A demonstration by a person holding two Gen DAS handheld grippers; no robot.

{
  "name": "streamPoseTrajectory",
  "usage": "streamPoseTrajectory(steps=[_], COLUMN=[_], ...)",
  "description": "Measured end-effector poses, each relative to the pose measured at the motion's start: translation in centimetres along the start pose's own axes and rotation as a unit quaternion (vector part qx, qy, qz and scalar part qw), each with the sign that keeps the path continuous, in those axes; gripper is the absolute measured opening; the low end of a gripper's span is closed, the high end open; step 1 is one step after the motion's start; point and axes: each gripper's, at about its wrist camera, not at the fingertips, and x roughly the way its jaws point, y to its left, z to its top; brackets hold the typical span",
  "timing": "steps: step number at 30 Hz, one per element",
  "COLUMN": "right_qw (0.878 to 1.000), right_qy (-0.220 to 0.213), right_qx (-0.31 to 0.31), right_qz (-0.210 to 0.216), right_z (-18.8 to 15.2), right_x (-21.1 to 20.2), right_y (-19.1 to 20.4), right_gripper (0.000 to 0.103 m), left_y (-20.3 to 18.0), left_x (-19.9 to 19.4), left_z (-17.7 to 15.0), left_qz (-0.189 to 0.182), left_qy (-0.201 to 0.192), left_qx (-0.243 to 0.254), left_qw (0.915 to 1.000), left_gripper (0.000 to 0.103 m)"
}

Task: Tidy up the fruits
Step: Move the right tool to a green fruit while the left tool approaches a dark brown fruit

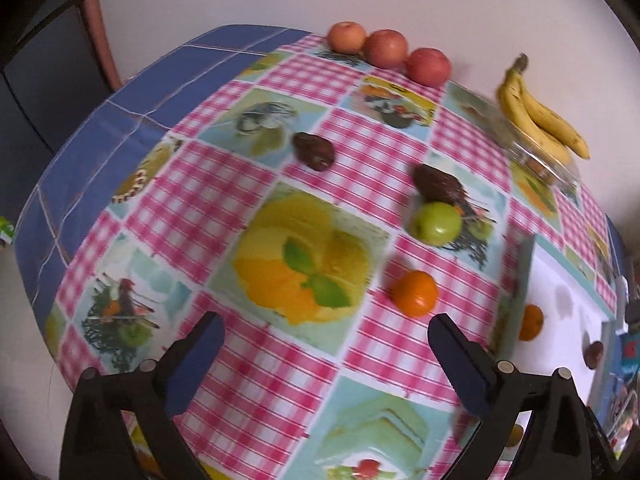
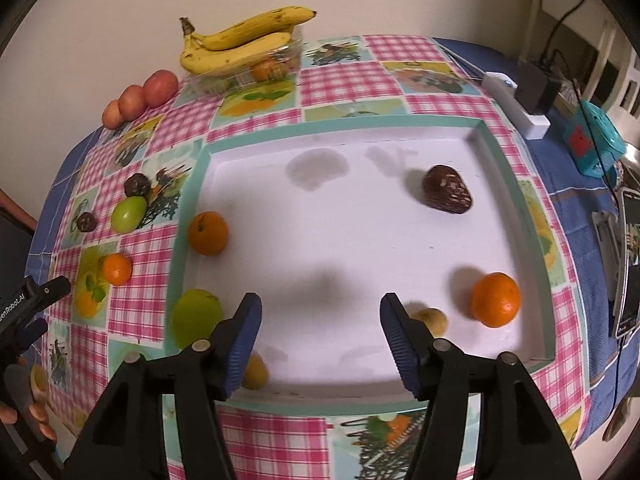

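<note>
Right wrist view, ribbed right claw [image 2: 320,316] spread wide over smooth white tray [image 2: 320,240], round orange [image 2: 495,299], left claw [image 1: 326,334] spread too

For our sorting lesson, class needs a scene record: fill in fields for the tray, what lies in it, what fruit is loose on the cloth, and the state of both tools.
tray: white tray with green rim, on the checked tablecloth
in tray: two oranges, dark brown fruit, green fruit, two small yellowish fruits
loose on cloth: small orange, green apple, two dark fruits, three red apples
bananas: on a clear container
left tool: open, empty
right tool: open, empty, over tray
</note>
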Motion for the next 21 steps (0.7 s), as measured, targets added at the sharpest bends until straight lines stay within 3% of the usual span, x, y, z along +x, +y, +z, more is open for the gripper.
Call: streamPoseTrajectory(steps=[3,10,15,21], right_qw=[1.0,1.0,0.999,0.997], right_qy=[-0.002,0.0,-0.015,-0.037], right_qx=[-0.001,-0.014,-0.033,-0.047], right_qz=[0.003,0.014,0.023,0.038], right_z=[0.1,0.2,0.4,1.1], right_x=[0.2,1.2,1.4,1.5], right_y=[1.0,3.9,5.9,8.2], right_gripper=[0.079,0.082,0.094,0.094], left_y=[0.9,3.0,4.9,6.7], left_x=[0.0,0.0,0.0,0.2], left_z=[0.4,1.3,2.3,3.8], left_qz=[0.007,0.023,0.033,0.045], left_qy=[-0.002,-0.013,-0.019,-0.03], left_qx=[-0.008,-0.025,-0.046,-0.063], left_qw=[0.9999,0.9994,0.9982,0.9966], left_gripper=[0.103,0.103,0.103,0.103])
